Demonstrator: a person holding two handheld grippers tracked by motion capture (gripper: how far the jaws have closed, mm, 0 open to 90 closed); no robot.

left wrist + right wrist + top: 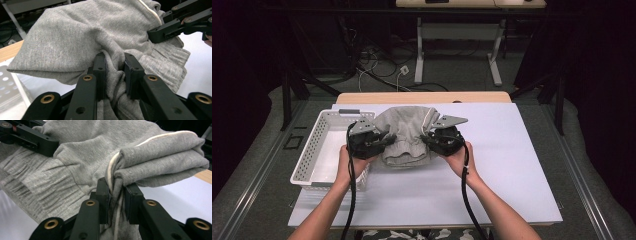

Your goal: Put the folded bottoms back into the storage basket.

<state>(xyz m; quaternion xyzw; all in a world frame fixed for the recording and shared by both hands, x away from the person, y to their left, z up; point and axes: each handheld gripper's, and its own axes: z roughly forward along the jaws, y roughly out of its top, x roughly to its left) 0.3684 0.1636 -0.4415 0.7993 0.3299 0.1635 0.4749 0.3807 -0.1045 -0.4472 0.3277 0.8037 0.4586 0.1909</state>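
Both grippers clamp the same grey knit garment (407, 135). Left gripper (382, 141) has its jaws closed on a bunched fold at the garment's left side, fabric pinched between the pads (131, 72). Right gripper (432, 140) is closed on the folded right edge with its white piping (113, 162). Between them the garment sits mid-width on the white tabletop (512, 165), toward the far edge. Touching the left hand (349, 162), a white perforated basket (309, 155) sits along the tabletop's left edge.
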